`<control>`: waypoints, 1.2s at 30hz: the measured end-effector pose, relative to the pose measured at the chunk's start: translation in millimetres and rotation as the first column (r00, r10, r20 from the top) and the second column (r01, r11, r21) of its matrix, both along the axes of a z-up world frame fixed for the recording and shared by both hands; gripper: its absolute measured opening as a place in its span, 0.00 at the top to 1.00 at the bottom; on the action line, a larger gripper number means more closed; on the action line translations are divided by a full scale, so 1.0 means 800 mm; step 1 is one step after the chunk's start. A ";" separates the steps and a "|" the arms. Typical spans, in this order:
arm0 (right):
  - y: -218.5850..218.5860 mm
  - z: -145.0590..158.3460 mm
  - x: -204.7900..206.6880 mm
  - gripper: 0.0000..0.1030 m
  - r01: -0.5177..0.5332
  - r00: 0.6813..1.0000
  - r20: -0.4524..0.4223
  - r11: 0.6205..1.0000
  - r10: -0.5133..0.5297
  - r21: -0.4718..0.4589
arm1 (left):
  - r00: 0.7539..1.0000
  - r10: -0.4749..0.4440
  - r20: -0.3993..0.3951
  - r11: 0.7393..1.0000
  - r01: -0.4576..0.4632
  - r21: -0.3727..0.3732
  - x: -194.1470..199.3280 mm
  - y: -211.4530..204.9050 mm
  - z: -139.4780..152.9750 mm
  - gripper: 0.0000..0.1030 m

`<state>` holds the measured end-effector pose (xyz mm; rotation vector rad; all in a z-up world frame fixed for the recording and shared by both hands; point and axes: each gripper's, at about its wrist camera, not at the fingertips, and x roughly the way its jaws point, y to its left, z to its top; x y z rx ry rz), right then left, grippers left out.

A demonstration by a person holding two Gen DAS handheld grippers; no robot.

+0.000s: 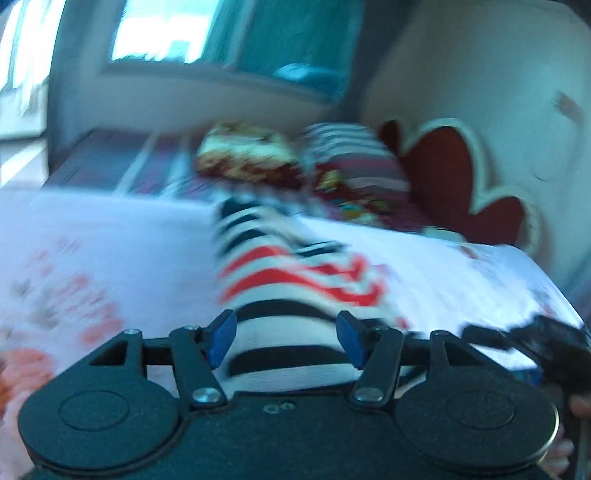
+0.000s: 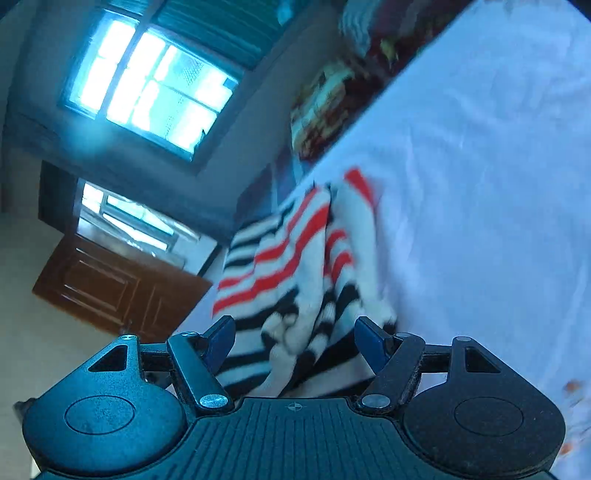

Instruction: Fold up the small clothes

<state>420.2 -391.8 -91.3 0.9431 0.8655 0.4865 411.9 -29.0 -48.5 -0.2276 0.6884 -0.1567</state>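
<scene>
Bedroom surroundings are seen from the left wrist view: a bed spread with a pale floral sheet (image 1: 92, 251), a window (image 1: 159, 33) on the far wall, patterned pillows (image 1: 251, 155) far back, and a white headboard with red heart shapes (image 1: 443, 173) at the far right. A striped garment (image 1: 291, 280), banded in black, red and white, is laid on the sheet, running from the near edge away toward the pillows. The left gripper (image 1: 284, 339) is held low and level over the near end of the garment, its blue fingers (image 1: 221, 338) spread wide on either side of the striped cloth; nothing is clamped. A dark object, probably the other tool, is glimpsed at the near right, too blurred to be made out.

From the right wrist view the scene is strongly rolled, so that the sheet (image 2: 480, 184) rises to the right and a second window (image 2: 147, 77) and a brown door (image 2: 118, 288) are seen at the left. The same garment (image 2: 295, 266) is bunched in loose folds just beyond the right gripper (image 2: 295, 347), whose fingers are likewise set wide apart with cloth lying between them, not pinched.

An early step is judged to be in hand: the garment is not yet flattened or folded. Both grippers would next need to be closed on one edge each, so the cloth can be lifted and doubled over.
</scene>
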 end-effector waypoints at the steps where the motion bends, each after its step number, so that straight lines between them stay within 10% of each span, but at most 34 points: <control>1: 0.005 -0.004 0.002 0.31 -0.006 1.000 -0.019 1.000 0.006 0.018 | 1.000 0.007 -0.021 1.000 -0.008 -0.008 0.004 0.008 -0.008 0.45; 9: 0.039 -0.025 0.053 0.31 -0.046 0.995 -0.086 0.998 0.048 0.035 | 0.992 0.038 -0.119 0.997 -0.045 -0.060 0.009 0.038 -0.045 0.41; 19: 0.096 -0.008 0.063 0.43 -0.080 0.996 0.009 0.966 0.085 -0.244 | 0.993 0.022 -0.118 0.999 -0.027 -0.039 0.043 0.043 -0.040 0.41; 21: 0.112 -0.003 0.062 0.68 -0.096 0.992 0.042 0.932 0.118 -0.351 | 0.994 0.016 -0.110 1.000 -0.018 -0.022 0.044 0.042 -0.039 0.41; 28: 0.169 0.021 0.041 0.74 -0.078 0.929 0.244 0.793 0.277 -0.604 | 0.996 0.028 -0.088 0.998 -0.033 -0.061 0.045 0.059 -0.035 0.46; 34: 0.164 0.039 0.004 0.75 0.041 0.857 0.435 0.807 0.275 -0.590 | 0.997 -0.049 -0.061 0.998 0.046 -0.045 0.056 0.042 -0.028 0.51; 36: 0.155 0.014 0.009 0.75 0.027 0.889 0.384 0.807 0.251 -0.590 | 0.992 -0.079 -0.103 0.997 0.080 0.009 0.065 0.025 -0.039 0.49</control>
